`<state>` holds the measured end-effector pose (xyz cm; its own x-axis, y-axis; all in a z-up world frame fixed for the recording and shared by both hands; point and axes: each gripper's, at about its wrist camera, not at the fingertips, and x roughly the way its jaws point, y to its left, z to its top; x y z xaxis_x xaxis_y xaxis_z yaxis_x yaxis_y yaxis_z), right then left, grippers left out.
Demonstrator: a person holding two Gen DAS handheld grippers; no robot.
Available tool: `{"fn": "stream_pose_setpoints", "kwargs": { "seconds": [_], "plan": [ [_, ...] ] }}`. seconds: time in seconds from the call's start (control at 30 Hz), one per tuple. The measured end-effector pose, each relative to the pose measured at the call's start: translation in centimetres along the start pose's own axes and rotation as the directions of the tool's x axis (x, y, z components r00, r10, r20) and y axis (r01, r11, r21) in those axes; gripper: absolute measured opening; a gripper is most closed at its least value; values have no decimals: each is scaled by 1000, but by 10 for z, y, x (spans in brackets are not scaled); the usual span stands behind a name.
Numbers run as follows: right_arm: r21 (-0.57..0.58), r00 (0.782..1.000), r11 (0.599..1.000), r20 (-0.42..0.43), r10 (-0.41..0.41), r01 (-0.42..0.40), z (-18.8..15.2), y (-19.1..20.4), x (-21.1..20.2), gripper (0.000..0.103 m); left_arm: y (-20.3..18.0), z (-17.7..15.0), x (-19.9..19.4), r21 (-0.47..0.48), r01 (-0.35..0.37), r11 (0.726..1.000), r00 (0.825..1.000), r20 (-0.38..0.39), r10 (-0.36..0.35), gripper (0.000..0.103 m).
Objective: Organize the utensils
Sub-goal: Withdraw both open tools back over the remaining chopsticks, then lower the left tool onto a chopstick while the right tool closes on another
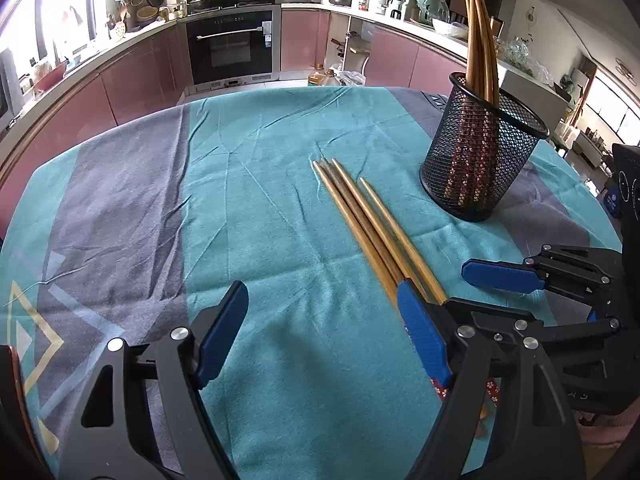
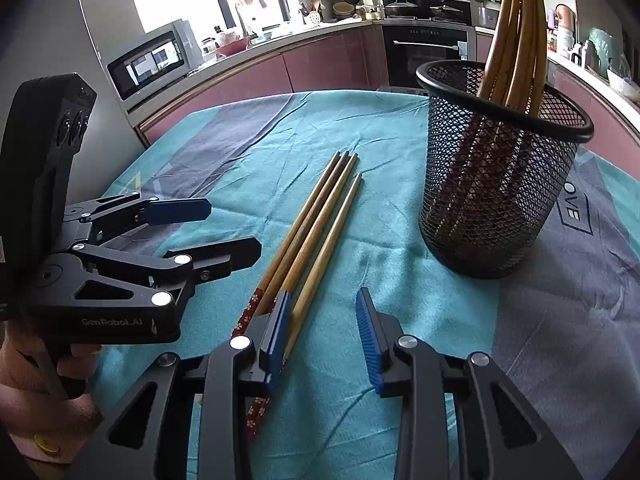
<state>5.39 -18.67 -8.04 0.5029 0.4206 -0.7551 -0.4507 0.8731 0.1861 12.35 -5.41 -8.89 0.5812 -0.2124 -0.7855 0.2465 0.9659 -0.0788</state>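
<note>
Four loose chopsticks (image 2: 316, 216) lie side by side on the desk (image 2: 392, 276), tips toward 12 o'clock, with the mesh holder (image 2: 496, 176) near them at about 2 o'clock. The holder already stands several chopsticks upright, so I judge the sorting partly done, these four remaining. The right gripper (image 2: 324, 332) points steeply down over their patterned ends, jaws apart, one chopstick between them, unpressed. The left gripper (image 1: 320, 328) hangs at 9 o'clock, jaws wide, empty.
</note>
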Motion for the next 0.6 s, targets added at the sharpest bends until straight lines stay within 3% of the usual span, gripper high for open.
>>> {"fn": "stream_pose_setpoints", "kwargs": {
  "seconds": [0.6],
  "plan": [
    [13,1000,1000,1,5,-5,-2,-5,-3,29,-6,5,19,-2,5,1000,999,-38,-5,74]
  ]
}}
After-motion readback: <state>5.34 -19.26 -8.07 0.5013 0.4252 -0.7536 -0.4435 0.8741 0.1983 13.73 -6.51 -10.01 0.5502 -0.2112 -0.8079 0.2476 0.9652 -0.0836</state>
